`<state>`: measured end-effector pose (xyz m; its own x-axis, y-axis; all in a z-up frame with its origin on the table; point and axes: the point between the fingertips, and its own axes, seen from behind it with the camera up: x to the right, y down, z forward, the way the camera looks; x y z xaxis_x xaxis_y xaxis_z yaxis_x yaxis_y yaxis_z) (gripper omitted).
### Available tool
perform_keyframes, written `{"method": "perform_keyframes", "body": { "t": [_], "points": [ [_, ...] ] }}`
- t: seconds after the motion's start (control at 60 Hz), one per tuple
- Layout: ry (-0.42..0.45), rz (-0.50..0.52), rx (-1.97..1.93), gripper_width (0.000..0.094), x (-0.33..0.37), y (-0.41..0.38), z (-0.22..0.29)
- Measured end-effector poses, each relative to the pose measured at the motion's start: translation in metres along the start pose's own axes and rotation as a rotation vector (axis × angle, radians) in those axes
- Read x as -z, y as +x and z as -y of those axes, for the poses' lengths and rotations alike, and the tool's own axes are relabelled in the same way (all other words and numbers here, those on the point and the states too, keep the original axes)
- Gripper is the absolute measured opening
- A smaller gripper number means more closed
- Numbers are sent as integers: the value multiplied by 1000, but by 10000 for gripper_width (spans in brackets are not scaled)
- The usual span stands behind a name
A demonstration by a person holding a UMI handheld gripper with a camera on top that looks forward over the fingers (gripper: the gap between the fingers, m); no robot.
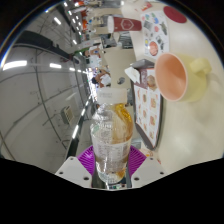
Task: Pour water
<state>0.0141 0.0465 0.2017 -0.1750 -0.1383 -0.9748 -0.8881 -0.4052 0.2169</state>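
Note:
A clear plastic bottle (pixel 110 135) with an orange-and-white label stands between my gripper's (pixel 109 160) fingers, and both purple pads (pixel 87 157) press on its lower body. The bottle's top end points ahead toward an orange cup (pixel 172 74), which sits beyond and to the right on a patterned mat. The view is rolled, so the bottle appears tilted with the gripper. I cannot see water leaving the bottle.
The patterned mat (pixel 148 105) lies on a pale table under the cup. A yellowish thing (pixel 201 72) sits right behind the cup. Printed cards or boxes (pixel 155 30) stand further back. A grey floor (pixel 45 100) spreads to the left.

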Motion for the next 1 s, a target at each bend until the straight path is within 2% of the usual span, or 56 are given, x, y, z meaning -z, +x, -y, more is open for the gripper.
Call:
{"method": "perform_keyframes", "body": {
  "t": [0.133,0.317,0.417,0.583,0.75,0.8,0.883,1.0],
  "points": [
    [14,35,-256,380,4,22,24],
    [-11,-10,-293,379,12,39,26],
    [-45,-50,-160,379,11,28,24],
    [-77,-77,307,381,23,-32,30],
    [23,-63,881,382,52,-115,82],
    [70,-87,1041,381,58,-128,100],
    [161,-148,1277,383,78,-138,144],
    [250,-296,1528,380,105,-116,211]
  ]
}}
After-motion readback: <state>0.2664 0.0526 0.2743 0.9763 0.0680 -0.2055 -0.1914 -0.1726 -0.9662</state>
